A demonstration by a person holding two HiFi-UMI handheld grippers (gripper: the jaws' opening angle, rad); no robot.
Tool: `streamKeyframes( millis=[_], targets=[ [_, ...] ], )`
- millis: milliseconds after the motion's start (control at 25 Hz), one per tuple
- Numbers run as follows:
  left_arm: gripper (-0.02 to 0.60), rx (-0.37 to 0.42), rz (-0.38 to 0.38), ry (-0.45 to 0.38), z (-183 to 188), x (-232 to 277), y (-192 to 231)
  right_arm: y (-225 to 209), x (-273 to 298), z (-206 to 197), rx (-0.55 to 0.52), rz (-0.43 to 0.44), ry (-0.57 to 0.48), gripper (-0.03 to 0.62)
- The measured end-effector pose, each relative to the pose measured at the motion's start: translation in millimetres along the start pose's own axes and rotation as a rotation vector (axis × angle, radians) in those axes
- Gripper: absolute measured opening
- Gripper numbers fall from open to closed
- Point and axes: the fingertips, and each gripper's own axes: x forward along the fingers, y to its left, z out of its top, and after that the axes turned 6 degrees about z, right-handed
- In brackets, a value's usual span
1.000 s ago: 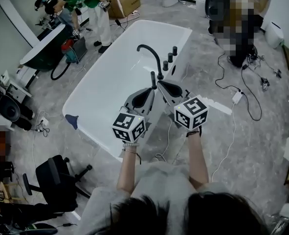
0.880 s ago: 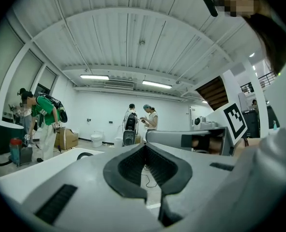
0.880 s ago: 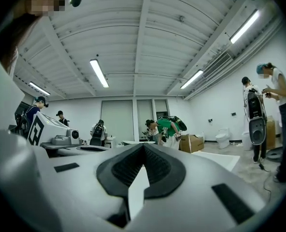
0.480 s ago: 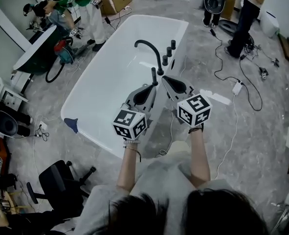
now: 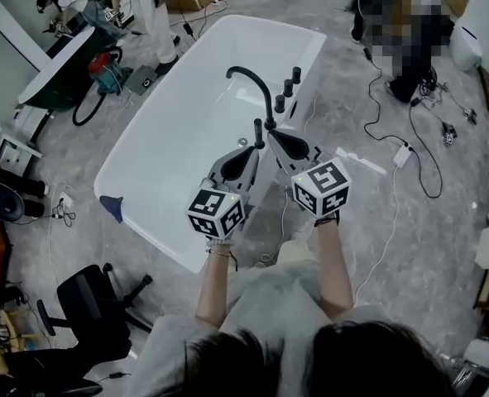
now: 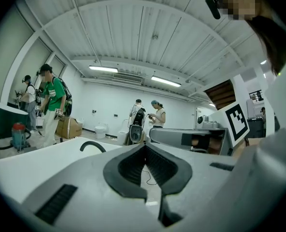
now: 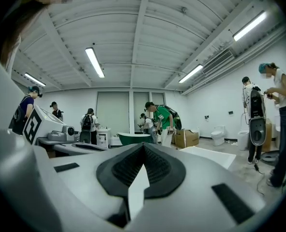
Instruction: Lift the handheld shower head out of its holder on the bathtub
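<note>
Head view: curved faucet (image 5: 260,84) beside shower head (image 5: 259,131).

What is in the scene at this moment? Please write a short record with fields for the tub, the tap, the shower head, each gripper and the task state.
tub: white bathtub on a grey floor
tap: black curved tap on the tub rim, three black knobs beside it
shower head: black shower head, upright in its holder on the same rim
left gripper: left gripper shut, nothing between the jaws
right gripper: right gripper shut, nothing between the jaws
task state: shower head not yet lifted; both grippers close to it, contact unclear
</note>
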Motion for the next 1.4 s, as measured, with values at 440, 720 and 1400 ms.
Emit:
streamKeyframes(
  millis=[440,720,1400],
  targets=[
    [0.005,-0.046,0.101,0.013,-8,46,34,-51,46,-14,-0.011,0.067,0.068,-0.002],
    [0.005,-0.092,0.158,0.019,-21,71,46,-83,54,-43,0.017,0.063,0.124,-0.002],
    [0.005,-0.234,0.313,0.099,-107,109,97,-118,103,-130,0.086,0.179,0.202,-0.002]
  ],
)
